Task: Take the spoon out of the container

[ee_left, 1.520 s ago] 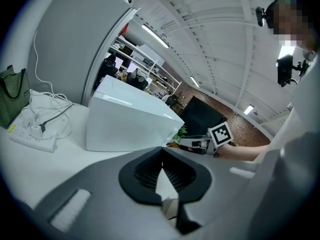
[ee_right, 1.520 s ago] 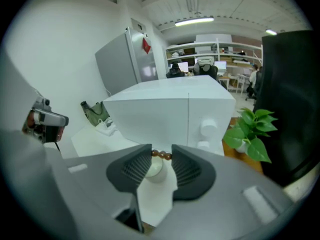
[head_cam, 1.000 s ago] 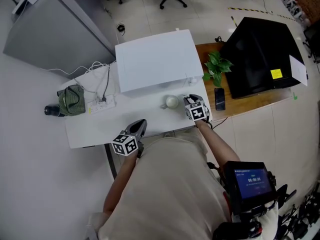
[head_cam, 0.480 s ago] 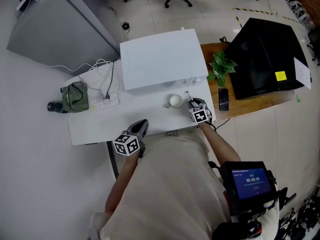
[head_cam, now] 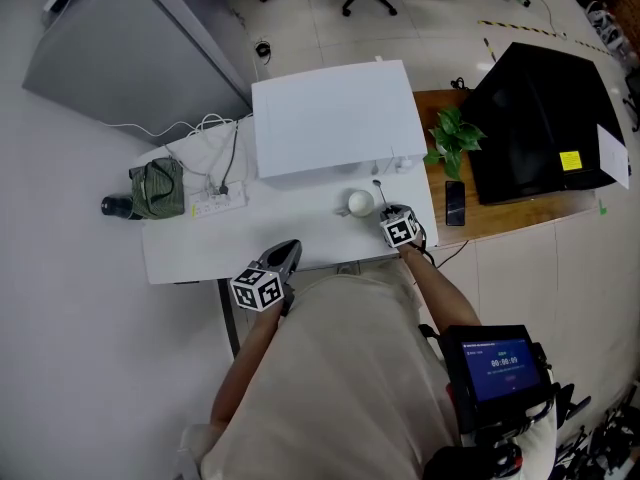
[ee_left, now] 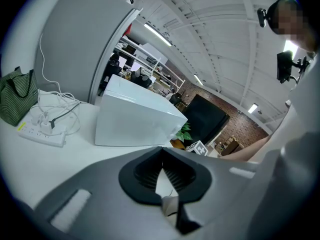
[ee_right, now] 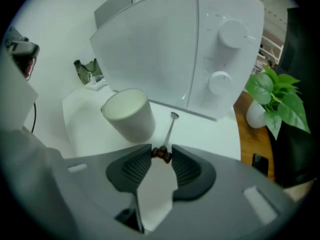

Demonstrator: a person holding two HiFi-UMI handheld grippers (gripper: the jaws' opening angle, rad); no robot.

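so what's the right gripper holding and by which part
The right gripper holds the spoon by the brown end of its handle, pinched at the jaw tips; its bowl points away, beside the white cup. The left gripper holds nothing.

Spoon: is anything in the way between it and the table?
Nothing visible. The spoon, its brown end pinched in the right hand-held gripper, is already outside the white cup, which stands apart to its left. Only bare white table shows beneath it.
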